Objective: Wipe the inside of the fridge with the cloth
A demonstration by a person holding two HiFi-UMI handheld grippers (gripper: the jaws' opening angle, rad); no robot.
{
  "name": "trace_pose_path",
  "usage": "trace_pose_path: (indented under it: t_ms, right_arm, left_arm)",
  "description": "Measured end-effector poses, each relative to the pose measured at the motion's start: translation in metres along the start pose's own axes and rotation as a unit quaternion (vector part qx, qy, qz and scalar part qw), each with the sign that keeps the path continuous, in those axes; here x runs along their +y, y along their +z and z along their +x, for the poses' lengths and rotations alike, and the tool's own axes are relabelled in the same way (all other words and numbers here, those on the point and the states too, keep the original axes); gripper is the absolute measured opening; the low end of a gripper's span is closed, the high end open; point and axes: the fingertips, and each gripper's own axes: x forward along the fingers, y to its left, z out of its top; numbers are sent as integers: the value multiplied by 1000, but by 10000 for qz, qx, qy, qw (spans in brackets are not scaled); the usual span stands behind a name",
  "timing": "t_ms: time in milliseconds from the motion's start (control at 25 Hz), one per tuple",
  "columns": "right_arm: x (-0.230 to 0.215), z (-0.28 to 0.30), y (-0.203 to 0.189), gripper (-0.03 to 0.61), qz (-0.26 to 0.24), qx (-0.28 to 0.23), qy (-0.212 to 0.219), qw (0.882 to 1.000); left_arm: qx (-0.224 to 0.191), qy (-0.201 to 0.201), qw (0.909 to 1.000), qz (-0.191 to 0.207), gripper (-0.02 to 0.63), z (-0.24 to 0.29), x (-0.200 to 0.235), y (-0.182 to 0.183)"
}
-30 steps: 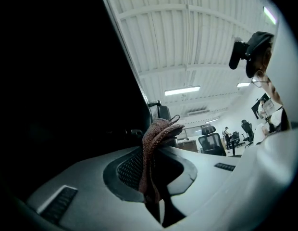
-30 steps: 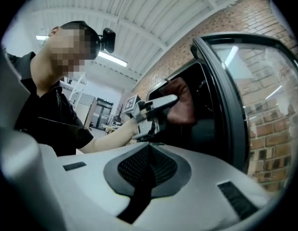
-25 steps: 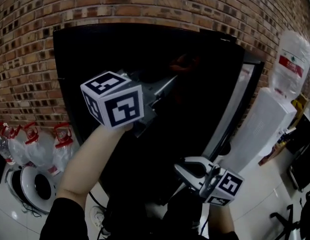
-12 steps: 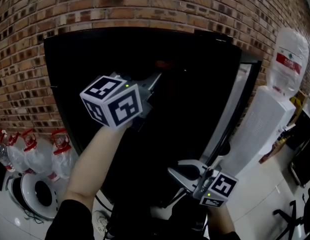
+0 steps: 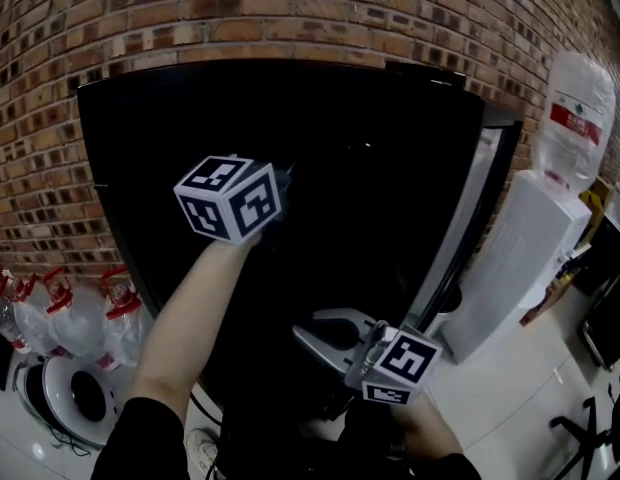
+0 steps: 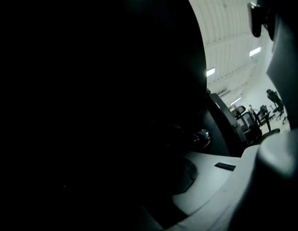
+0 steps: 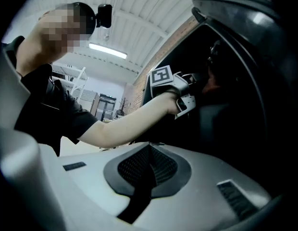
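The black fridge [image 5: 390, 168] stands against a brick wall, its inside too dark to read. My left gripper [image 5: 280, 180] reaches into that dark; only its marker cube and the bare forearm behind it show, the jaws are hidden. In the right gripper view the left gripper [image 7: 187, 97] points at a dim reddish shape [image 7: 214, 83] in the fridge; I cannot tell whether that is the cloth. The left gripper view is nearly black, with one pale finger [image 6: 221, 177] showing. My right gripper [image 5: 312, 326] hangs low before the fridge, pads [image 7: 139, 170] together on nothing.
The fridge's door edge [image 5: 470, 218] runs down the right side. A white water dispenser [image 5: 530, 248] with a bottle on top stands to the right. Several large water bottles [image 5: 80, 298] and a round white appliance [image 5: 70, 383] sit on the floor at left.
The left gripper has gone deeper into the dark fridge, so its jaws no longer show. The right gripper has drifted left and a little lower in the head view.
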Motion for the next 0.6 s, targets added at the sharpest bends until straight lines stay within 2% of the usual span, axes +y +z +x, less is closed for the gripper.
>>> trace_pose_path:
  t_ms: [80, 280, 600]
  right_arm:
    - [1, 14, -6, 3, -74, 123, 98, 9998]
    - [-9, 37, -20, 3, 23, 218, 143, 9997]
    - [-25, 51, -35, 3, 163, 368, 177, 9990]
  left_arm:
    - [-14, 70, 9996, 273, 48, 6, 3, -2]
    - [76, 145, 9987, 491, 46, 21, 20, -4]
    - [36, 454, 9980, 436, 46, 40, 55, -17]
